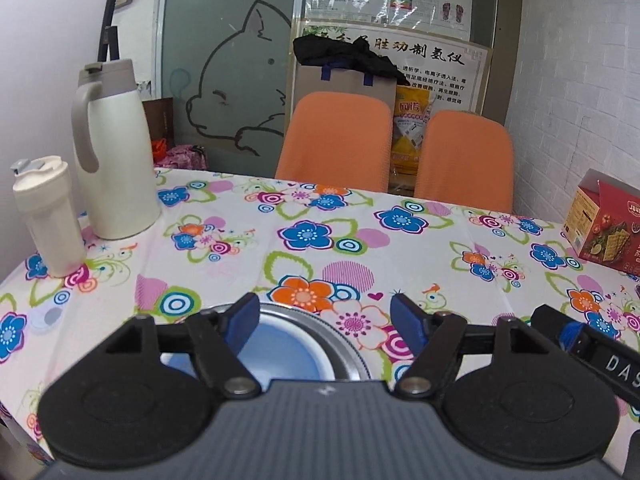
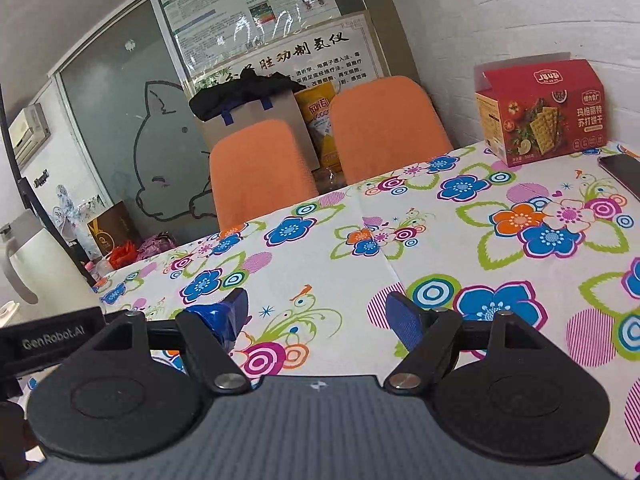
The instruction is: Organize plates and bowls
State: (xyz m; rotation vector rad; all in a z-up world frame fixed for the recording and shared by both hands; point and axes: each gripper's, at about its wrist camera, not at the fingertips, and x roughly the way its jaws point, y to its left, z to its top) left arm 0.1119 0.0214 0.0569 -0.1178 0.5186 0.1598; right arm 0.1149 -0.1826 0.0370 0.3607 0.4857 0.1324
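In the left wrist view a blue dish with a silvery patterned rim (image 1: 296,354) lies on the floral tablecloth, just under and between my left gripper's fingers. My left gripper (image 1: 325,326) is open, its jaws wide apart above the dish, its left finger (image 1: 242,322) over the rim. Most of the dish is hidden by the gripper body. My right gripper (image 2: 318,320) is open and empty above bare tablecloth. No plate or bowl shows in the right wrist view. The right gripper's side (image 1: 588,350) shows at the right edge of the left view.
A white jug (image 1: 114,152) and a cream tumbler (image 1: 46,216) stand at the table's left. A red cracker box (image 2: 544,110) stands at the far right near the wall, with a dark phone (image 2: 624,170) beside it. Two orange chairs (image 1: 336,140) stand behind the table's far edge.
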